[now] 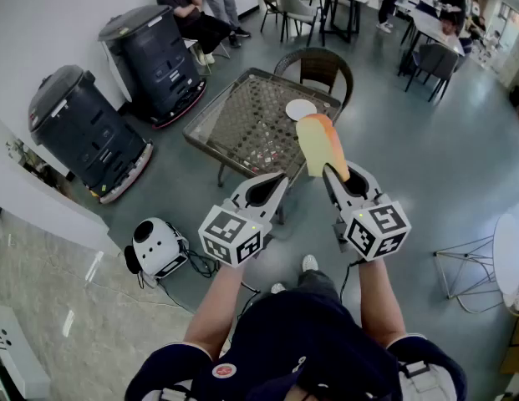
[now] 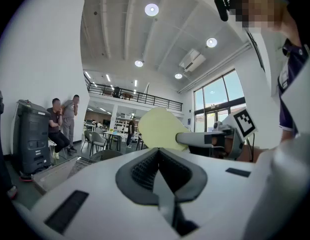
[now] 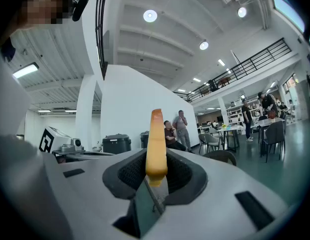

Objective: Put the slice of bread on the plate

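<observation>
Centre of the frame: the right tongs (image 1: pixel 336 172) grip a slice of bread (image 1: pixel 317 144) upright, overlapping the desk's (image 1: pixel 234 128) right edge. The white plate (image 1: pixel 300 109) sits near that edge, just above the bread. The left tongs (image 1: pixel 276 182) are closed and empty. Open floor (image 1: pixel 426 165) fills the right side.

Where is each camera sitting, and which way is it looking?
Head view: on the person's head, looking steeply down at the table, plate, left gripper and right gripper; arms and torso show.
Left gripper view: on the left gripper, looking across the room along its shut jaws; the person's shirt shows at right.
Right gripper view: on the right gripper, looking along jaws clamped on the slice of bread; shirt at left.
Shared: both gripper views show the bread and two people by the wall.
</observation>
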A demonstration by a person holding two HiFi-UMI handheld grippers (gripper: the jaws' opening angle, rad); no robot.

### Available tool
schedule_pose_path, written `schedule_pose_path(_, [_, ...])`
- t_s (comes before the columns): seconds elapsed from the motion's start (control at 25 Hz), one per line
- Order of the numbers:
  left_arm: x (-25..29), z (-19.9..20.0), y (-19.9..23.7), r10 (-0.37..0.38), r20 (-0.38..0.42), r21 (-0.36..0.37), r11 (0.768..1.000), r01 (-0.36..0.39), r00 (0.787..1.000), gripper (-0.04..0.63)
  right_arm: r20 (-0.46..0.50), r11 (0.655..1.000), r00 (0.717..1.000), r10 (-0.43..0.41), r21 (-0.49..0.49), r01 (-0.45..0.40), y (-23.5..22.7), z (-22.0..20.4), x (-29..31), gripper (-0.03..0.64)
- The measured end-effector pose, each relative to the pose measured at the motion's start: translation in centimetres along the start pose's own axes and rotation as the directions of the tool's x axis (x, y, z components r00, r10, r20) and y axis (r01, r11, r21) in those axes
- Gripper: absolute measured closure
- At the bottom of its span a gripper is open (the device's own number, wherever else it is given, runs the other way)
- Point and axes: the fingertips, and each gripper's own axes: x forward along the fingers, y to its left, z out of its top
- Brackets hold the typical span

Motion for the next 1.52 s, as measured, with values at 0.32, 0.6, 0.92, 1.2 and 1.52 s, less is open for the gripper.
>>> schedule_pose_path(0.32, [0.0,0.0,0.1,-0.007,0.003,0.001,1.000,0.007,1.000,0.589,0.002,1.000,1.000,-0.002,0.002,0.002,0.2,0.1,0.1,0.525])
schedule_pose_path(0.6, [0.2,-0.7,0.5,-0.019,-0.002,-0.008,1.000,0.019,1.000,0.589,-0.007,1.000,1.000,-0.019,0.004,0.019,-0.2,-0.6,0.4,0.525])
schedule_pose_path(0.92, [2.0,-1.7,2.0,-0.037,-0.018,-0.011,0.999,0.036,0.999,0.589,-0.006,0.999,0.999,-0.044,0.017,0.044,-2.3,-1.4,1.8,0.525])
schedule_pose_path(1.2, [6.0,-1.6,4.7,-0.040,-0.033,-0.007,0.999,0.040,0.999,0.589,0.001,0.998,0.999,-0.055,0.028,0.055,-6.1,-1.0,4.9,0.524])
schedule_pose_path(1.52, [11.5,-1.7,8.7,-0.043,-0.054,-0.010,0.999,0.042,0.998,0.589,-0.007,0.998,0.998,-0.058,0.037,0.059,-11.1,-0.7,9.5,0.525])
